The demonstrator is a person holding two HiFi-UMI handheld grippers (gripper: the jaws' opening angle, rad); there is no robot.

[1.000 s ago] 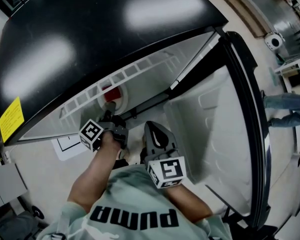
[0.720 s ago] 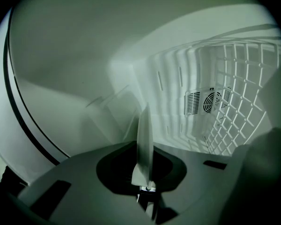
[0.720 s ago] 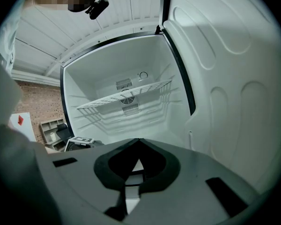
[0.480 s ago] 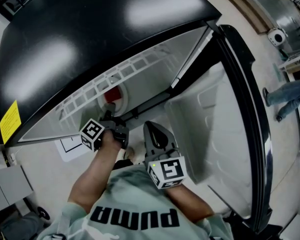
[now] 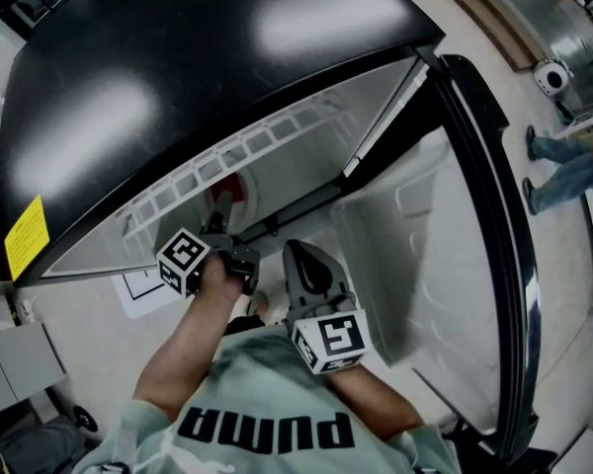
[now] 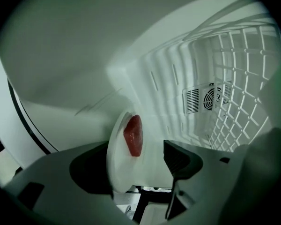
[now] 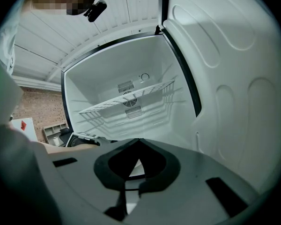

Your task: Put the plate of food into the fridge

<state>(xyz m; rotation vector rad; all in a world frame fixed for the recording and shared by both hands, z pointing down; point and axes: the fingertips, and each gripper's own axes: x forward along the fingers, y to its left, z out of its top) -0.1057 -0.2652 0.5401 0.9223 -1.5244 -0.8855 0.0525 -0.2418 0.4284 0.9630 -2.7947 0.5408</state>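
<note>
A white plate (image 6: 116,159) with a red piece of food (image 6: 133,135) stands inside the fridge, on edge in the left gripper view, between the jaws of my left gripper (image 6: 139,150). These jaws are opening: the plate lies against the left jaw and a gap shows to the right finger (image 6: 180,161). From the head view the left gripper (image 5: 218,221) reaches in under the wire shelf (image 5: 262,144), with the plate (image 5: 239,190) just beyond it. My right gripper (image 5: 302,257) hangs shut and empty outside the fridge; its tips (image 7: 139,143) meet.
The black fridge top (image 5: 178,57) fills the upper head view. The open door (image 5: 445,235) stands to the right. A white wire shelf (image 7: 126,100) and a fan vent (image 7: 129,100) show in the cavity. A person's legs (image 5: 563,161) pass at far right.
The left gripper's jaws have parted around the plate, and it has edged a little further into the fridge. The right gripper has stayed put. The person at the right has walked on.
</note>
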